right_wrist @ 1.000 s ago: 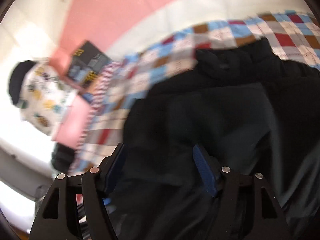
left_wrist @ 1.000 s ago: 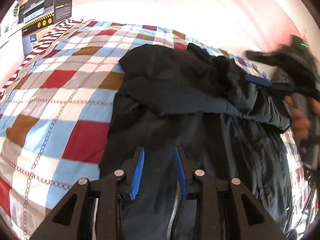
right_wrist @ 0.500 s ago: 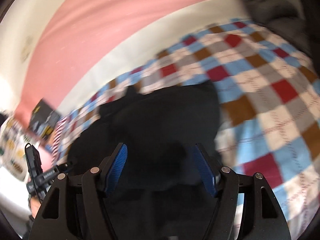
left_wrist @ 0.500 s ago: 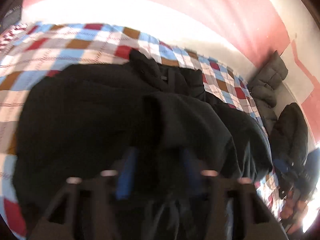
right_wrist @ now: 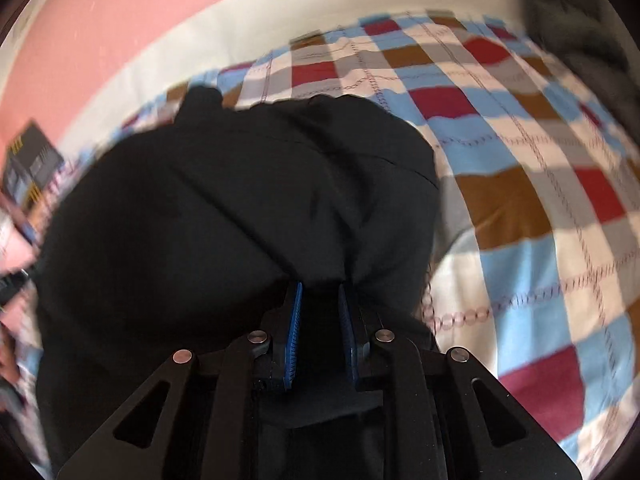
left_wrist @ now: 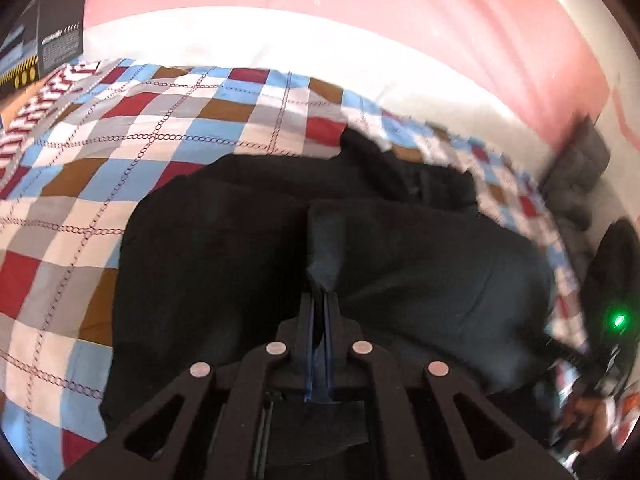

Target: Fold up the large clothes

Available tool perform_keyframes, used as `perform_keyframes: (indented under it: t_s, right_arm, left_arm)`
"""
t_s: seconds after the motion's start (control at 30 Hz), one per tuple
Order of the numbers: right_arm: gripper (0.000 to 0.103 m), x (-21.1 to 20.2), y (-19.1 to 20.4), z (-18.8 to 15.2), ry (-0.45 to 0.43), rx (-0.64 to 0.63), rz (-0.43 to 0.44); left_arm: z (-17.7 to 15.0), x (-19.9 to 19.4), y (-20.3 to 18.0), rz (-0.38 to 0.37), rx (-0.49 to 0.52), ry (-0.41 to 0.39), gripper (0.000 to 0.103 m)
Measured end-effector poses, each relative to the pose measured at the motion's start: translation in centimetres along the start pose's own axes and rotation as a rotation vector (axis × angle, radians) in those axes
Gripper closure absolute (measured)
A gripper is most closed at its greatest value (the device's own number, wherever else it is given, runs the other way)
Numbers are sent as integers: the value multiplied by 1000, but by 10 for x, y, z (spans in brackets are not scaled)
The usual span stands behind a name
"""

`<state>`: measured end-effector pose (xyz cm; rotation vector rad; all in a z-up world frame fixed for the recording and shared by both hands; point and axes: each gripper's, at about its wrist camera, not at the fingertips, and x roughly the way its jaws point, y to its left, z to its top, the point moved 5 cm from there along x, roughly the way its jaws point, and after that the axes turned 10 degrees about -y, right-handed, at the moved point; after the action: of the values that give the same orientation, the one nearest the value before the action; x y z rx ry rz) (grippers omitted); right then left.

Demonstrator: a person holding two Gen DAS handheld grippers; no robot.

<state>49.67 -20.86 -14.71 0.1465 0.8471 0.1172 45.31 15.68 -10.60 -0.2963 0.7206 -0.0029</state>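
- Black jacket (left_wrist: 400, 248) lies on the checked bedspread (left_wrist: 120, 128);
- left gripper (left_wrist: 319, 300) pinches a thin fold of it;
- right gripper (right_wrist: 320, 292) clamps a thicker bunch — 2 grips.

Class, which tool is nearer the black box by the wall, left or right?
Left. The left tool grips the jacket on the side nearer the box; the right tool grips its far side.

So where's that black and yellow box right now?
The black and yellow box stands at the far left of the left wrist view, beyond the checked bedspread, against the pink wall.
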Motion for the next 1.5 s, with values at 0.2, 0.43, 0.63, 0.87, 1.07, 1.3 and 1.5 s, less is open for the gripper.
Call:
perform_keyframes:
  t_s: [0.2, 0.43, 0.63, 0.87, 1.07, 1.3, 1.5]
  right_arm:
    - [84, -28, -11, 11, 17, 21, 21]
    - [84, -26, -24, 60, -76, 61, 20]
    - [84, 37, -22, 69, 48, 56, 1]
    - [86, 37, -14, 62, 48, -47, -22]
    - [84, -50, -16, 31, -84, -92, 58]
    - [84, -19, -16, -16, 49, -120, 29]
    - [84, -56, 18, 23, -108, -132, 90]
  left_arm:
    - [-9, -34, 23, 42, -24, -34, 102]
    - [28, -47, -34, -41, 103, -125, 101]
    - [19, 59, -44, 83, 189, 27, 97]
    - [-3, 58, -30, 73, 169, 8, 100]
    - [-19, -24, -33, -28, 194, -98, 100]
    - [-48, -2, -13, 4, 145, 19, 100]
    - [-18, -37, -38, -18, 166, -90, 100]
